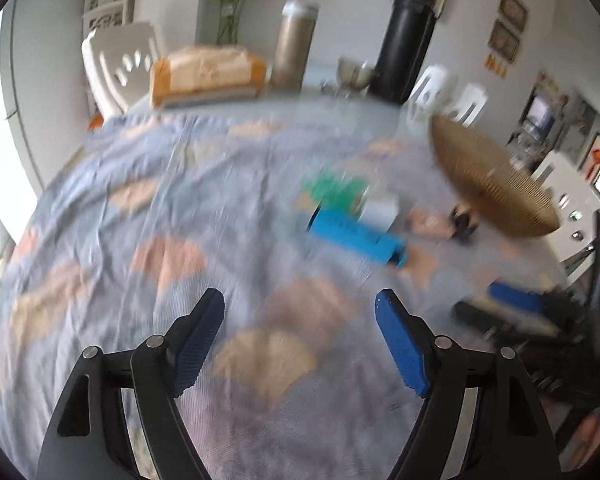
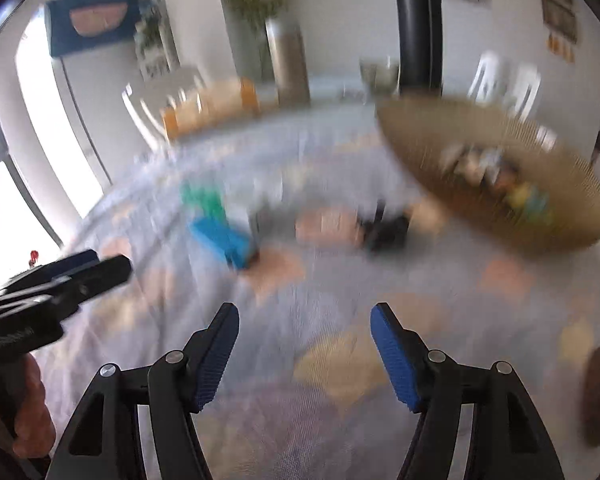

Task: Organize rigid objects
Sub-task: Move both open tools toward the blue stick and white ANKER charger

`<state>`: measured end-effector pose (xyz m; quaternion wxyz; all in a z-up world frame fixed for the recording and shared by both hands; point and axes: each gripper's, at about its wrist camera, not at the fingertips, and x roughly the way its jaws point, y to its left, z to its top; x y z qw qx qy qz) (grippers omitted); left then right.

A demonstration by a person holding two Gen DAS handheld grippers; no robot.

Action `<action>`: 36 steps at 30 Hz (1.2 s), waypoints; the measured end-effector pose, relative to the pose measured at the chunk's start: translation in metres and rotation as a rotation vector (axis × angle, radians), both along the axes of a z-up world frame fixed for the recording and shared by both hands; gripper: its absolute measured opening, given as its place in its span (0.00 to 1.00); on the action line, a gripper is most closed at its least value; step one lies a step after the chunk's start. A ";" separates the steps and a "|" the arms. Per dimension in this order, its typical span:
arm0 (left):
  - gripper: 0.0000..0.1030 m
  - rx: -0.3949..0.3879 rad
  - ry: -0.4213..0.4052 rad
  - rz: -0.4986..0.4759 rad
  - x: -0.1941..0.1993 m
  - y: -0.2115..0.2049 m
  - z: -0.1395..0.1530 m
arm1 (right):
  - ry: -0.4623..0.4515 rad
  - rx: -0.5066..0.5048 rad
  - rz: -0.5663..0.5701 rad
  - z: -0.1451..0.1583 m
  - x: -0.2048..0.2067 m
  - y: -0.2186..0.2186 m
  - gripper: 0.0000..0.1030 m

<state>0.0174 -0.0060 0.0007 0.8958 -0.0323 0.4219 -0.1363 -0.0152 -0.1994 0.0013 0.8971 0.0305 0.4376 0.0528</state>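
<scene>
Left wrist, patterned tablecloth (image 1: 204, 208), woven basket (image 1: 496, 184), white chairs (image 1: 120, 64).

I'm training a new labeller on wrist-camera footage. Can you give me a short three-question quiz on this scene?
1. True or false: the left tool is clamped on the blue box.
2. What sits in the middle of the patterned cloth? A) a blue box with a green item behind it; B) a red kettle; C) a stack of plates.
3. Fill in: in the right wrist view, small items already lie inside the woven ______.

Key:
1. False. Both it and the right tool stand open over bare cloth, nothing between the fingers.
2. A.
3. Basket; the blur hides what the items are.
</scene>
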 end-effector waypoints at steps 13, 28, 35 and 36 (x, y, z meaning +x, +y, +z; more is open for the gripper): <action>0.75 0.057 -0.004 -0.039 -0.005 -0.013 0.000 | -0.017 0.015 -0.067 0.002 0.000 -0.012 0.74; 0.75 0.158 0.058 -0.036 0.063 -0.092 -0.012 | -0.019 0.162 -0.160 0.004 0.000 -0.046 0.74; 0.68 0.136 0.069 -0.052 0.059 -0.064 -0.009 | 0.036 0.121 -0.024 0.003 0.008 -0.023 0.74; 0.68 0.123 0.077 -0.045 0.058 -0.053 -0.008 | 0.051 0.095 0.018 0.004 0.011 -0.015 0.74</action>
